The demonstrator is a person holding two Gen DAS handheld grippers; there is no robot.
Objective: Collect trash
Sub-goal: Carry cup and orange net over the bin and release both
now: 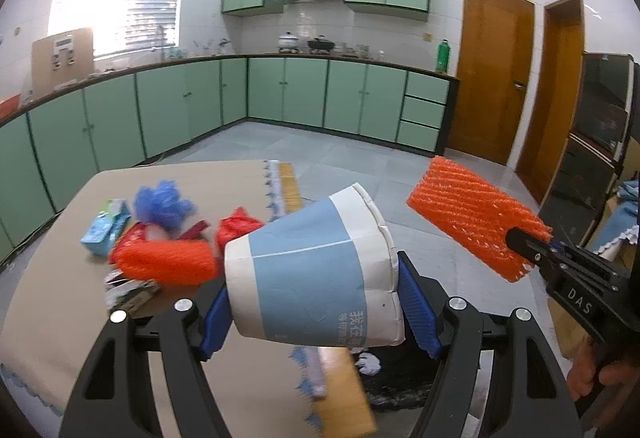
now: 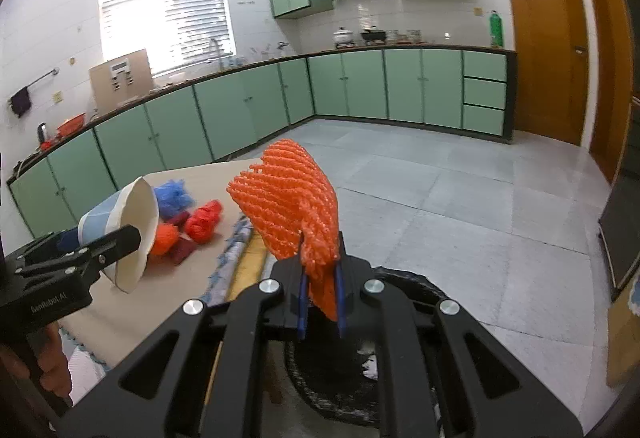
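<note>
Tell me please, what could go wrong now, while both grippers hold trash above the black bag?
1. The left gripper squeezes the paper cup near its rim, which is already dented; it may slip out.
2. The right gripper pinches only one end of the orange foam net; it could fall beside the black trash bag.

On my right gripper [image 1: 516, 238], seen from the left wrist, the black body carries white letters "DAS". On my left gripper [image 2: 134, 234], seen from the right wrist, the side reads "GenRobot.AI". The paper cup [image 1: 312, 270] I hold bears white Chinese print on its blue band; I make out "我在", the rest is cut off.
</note>
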